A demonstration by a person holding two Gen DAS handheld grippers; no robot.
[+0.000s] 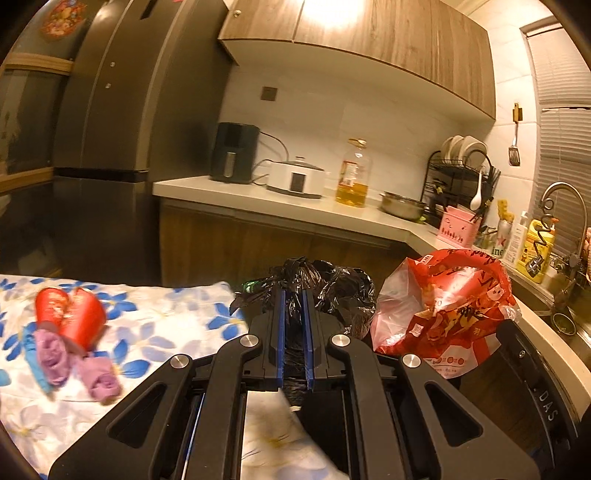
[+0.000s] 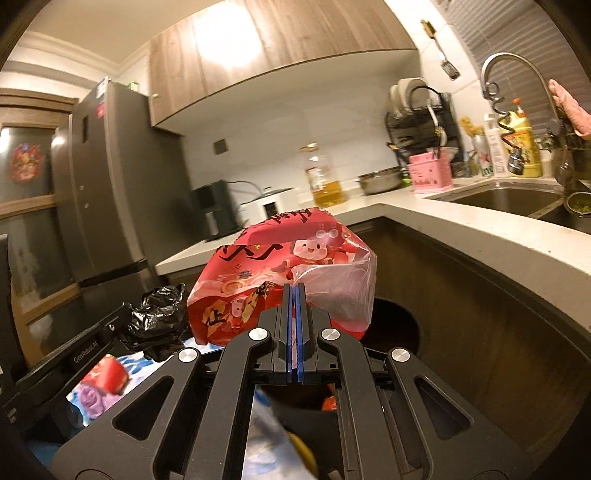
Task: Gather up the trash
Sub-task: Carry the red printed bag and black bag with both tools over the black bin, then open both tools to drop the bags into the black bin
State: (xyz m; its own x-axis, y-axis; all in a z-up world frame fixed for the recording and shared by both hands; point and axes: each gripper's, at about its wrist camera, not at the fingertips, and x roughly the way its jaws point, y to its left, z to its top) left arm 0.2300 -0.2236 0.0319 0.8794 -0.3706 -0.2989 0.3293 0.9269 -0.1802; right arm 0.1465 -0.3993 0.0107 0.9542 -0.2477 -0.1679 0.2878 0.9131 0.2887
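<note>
Warm, dim light glared off the upper cabinets (image 1: 369,33) at top centre; fisheye edges curved, darkened, slightly blurred.

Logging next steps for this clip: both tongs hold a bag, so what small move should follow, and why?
Probably bring the right tongs with the red snack bag toward the black trash bag held shut by the left tongs. Both bags hang side by side above the flowered cloth, where a red cup still lies.
</note>
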